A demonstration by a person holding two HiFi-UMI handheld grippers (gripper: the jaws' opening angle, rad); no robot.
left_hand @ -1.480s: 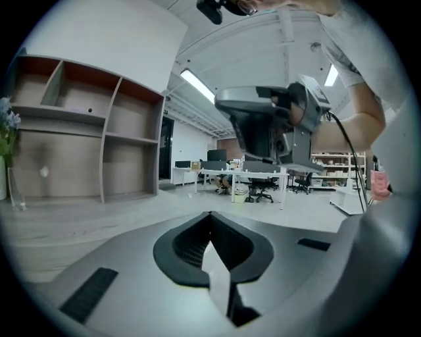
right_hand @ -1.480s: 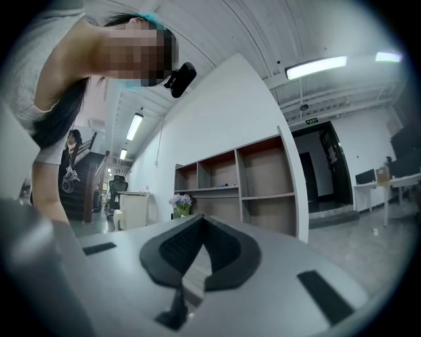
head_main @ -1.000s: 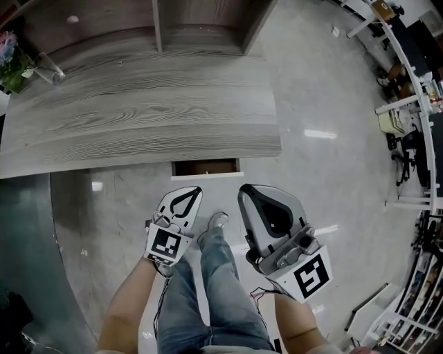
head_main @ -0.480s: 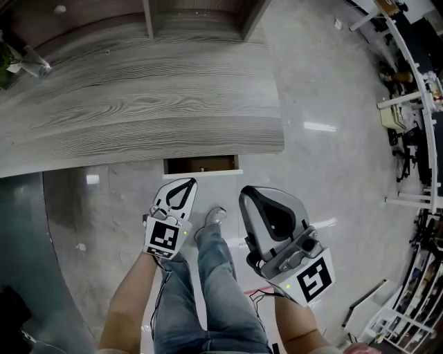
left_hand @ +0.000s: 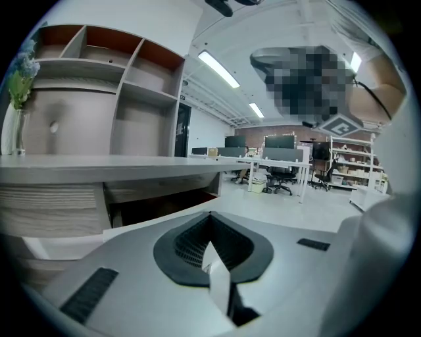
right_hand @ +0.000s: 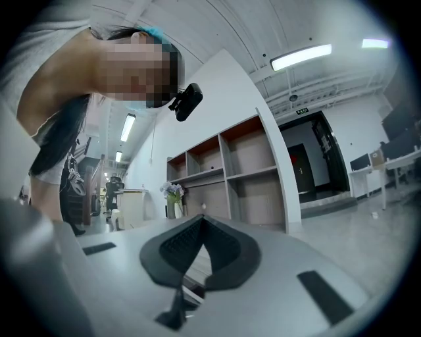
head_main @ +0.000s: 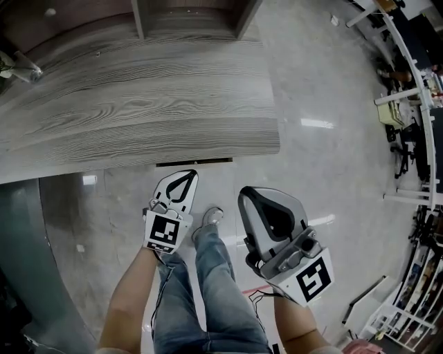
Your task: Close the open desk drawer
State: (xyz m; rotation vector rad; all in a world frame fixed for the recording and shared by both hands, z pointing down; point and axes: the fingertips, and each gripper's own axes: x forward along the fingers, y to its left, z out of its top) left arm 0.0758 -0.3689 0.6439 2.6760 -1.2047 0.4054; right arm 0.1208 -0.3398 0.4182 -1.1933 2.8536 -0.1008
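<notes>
The desk has a grey wood-grain top. At its front edge the drawer shows only as a thin dark strip, almost flush with the desk. My left gripper is shut, its tip just short of that strip; I cannot tell whether it touches. In the left gripper view the gripper points at the dark gap under the desk top. My right gripper hangs to the right of the drawer, shut and holding nothing. The right gripper faces the shelves.
A shelf unit stands behind the desk, and a vase sits at its far left. The person's leg and shoe are between the grippers. Office desks and chairs stand far right. A dark curved panel lies at the left.
The drawer has slid in: its brown inside showed before, now only a thin dark line remains. My left gripper moved forward towards the desk. The right gripper barely moved.
</notes>
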